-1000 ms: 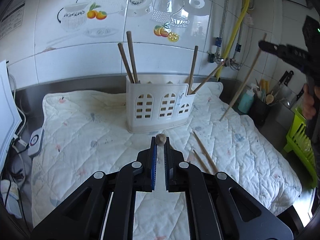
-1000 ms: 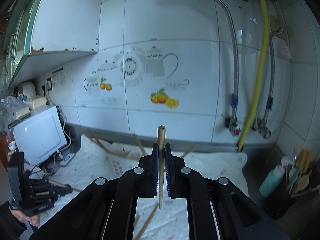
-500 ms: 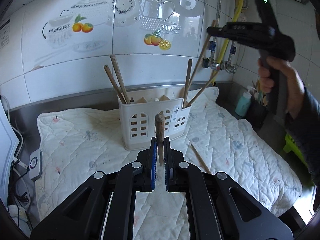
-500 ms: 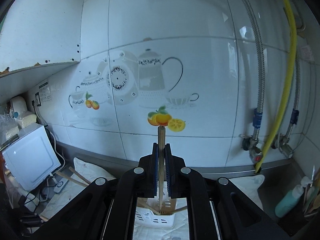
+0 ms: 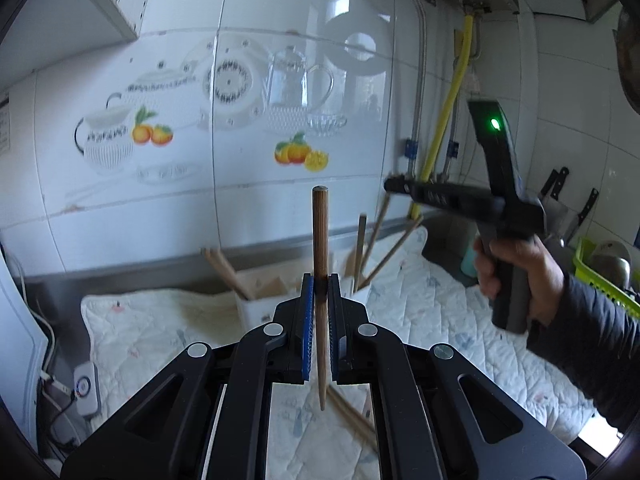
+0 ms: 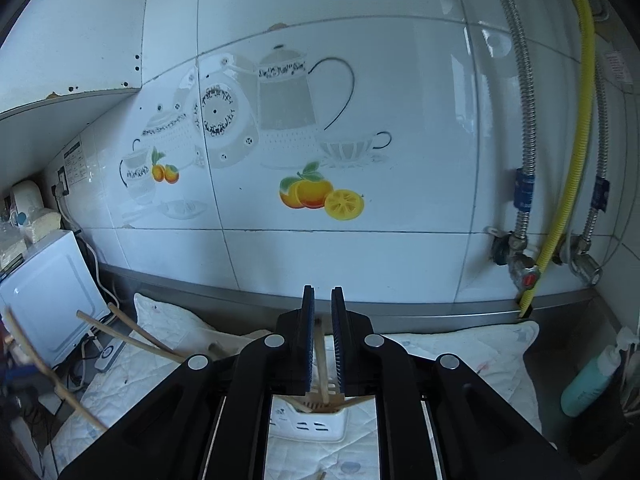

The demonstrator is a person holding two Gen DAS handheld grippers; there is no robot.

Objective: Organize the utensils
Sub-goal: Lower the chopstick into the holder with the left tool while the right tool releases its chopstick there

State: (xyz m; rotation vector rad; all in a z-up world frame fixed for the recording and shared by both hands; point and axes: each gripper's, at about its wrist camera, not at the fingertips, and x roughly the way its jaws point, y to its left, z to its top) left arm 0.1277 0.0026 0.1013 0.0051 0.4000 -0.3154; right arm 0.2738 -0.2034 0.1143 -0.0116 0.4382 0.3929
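Holding a chopstick [image 5: 320,264] upright in my clamped left tool [image 5: 319,292], I should carry it over the white holder [image 5: 264,300] on the desk, behind it, while my right tool [image 6: 322,312], slightly parted and gripping nothing, hangs above that holder.

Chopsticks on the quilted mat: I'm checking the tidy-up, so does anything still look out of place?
Yes. Loose chopsticks still lie on the quilted mat in front of the white holder, not standing in it. The left gripper holds one chopstick upright, not yet placed.
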